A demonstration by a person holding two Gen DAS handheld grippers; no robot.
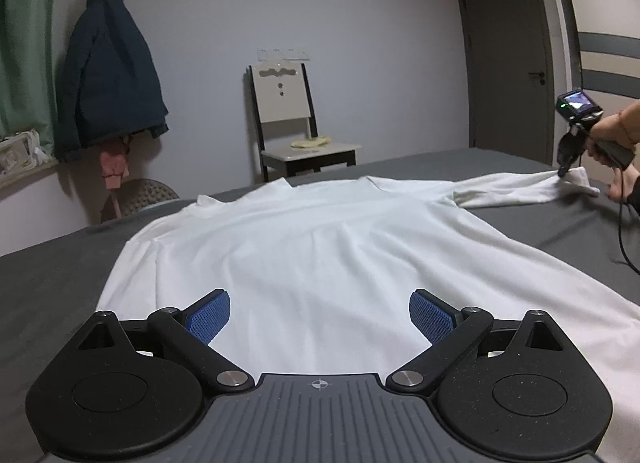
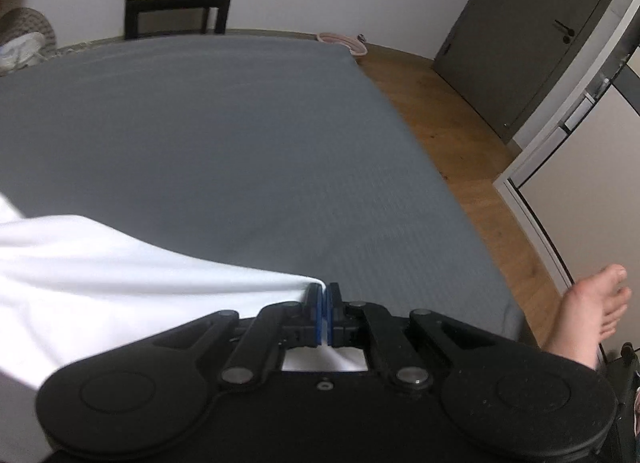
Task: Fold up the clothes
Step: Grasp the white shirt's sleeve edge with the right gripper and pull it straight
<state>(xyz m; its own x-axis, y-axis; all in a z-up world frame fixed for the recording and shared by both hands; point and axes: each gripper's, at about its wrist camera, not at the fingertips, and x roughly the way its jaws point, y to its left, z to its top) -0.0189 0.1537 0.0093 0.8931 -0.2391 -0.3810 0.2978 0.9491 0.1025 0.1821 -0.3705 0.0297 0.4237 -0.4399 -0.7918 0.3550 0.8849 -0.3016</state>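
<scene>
A white long-sleeved shirt [image 1: 320, 247] lies spread flat on the grey bed [image 1: 52, 287]. My left gripper [image 1: 320, 317] is open, its blue pads over the shirt's near hem, holding nothing. My right gripper [image 1: 563, 171] is at the far right of the bed, pinching the end of the shirt's right sleeve [image 1: 520, 191]. In the right wrist view my right gripper [image 2: 324, 311] is shut on the white sleeve cloth [image 2: 120, 275], which trails to the left over the bed [image 2: 240, 135].
A chair [image 1: 296, 131] stands beyond the bed by the wall. A dark jacket [image 1: 108, 75] hangs at the left. A door [image 1: 508, 63] and wooden floor [image 2: 448, 119] lie to the right. A bare foot [image 2: 592, 303] is by the bed's edge.
</scene>
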